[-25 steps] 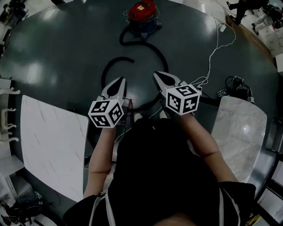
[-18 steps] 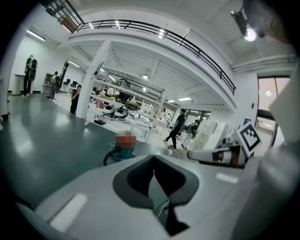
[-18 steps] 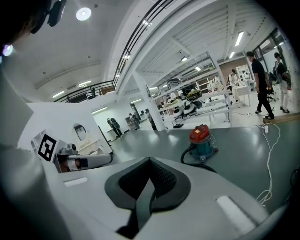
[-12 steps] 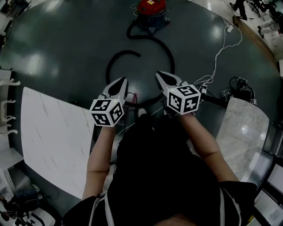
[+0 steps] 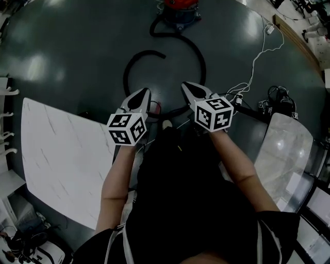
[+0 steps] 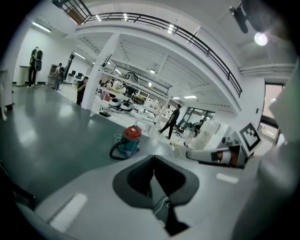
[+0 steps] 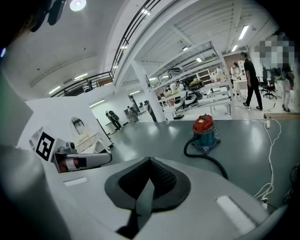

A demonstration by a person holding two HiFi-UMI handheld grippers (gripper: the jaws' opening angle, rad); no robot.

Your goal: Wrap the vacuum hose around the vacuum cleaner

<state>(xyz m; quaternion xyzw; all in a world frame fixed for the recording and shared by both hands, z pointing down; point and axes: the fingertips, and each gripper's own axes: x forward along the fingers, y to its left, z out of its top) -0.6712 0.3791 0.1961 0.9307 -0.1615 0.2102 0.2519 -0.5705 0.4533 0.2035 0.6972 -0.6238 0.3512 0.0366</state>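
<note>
A red and teal vacuum cleaner (image 5: 179, 10) stands on the dark floor at the top of the head view; it also shows as the vacuum cleaner (image 6: 129, 142) in the left gripper view and the vacuum cleaner (image 7: 205, 132) in the right gripper view. Its black hose (image 5: 198, 56) snakes over the floor toward me and curls into a loop (image 5: 135, 58). My left gripper (image 5: 142, 94) and right gripper (image 5: 187, 86) hover side by side above the hose's near end, both shut and holding nothing. The hose's end is hidden behind the grippers.
A white cable (image 5: 255, 61) runs across the floor at the right toward a black bundle (image 5: 279, 99). White marble-look slabs lie at the left (image 5: 56, 154) and right (image 5: 282, 154). People (image 7: 249, 77) and benches stand in the far background.
The vacuum cleaner and hose have slid toward the top of the head view, while both shut grippers have kept almost the same spot in it, side by side.
</note>
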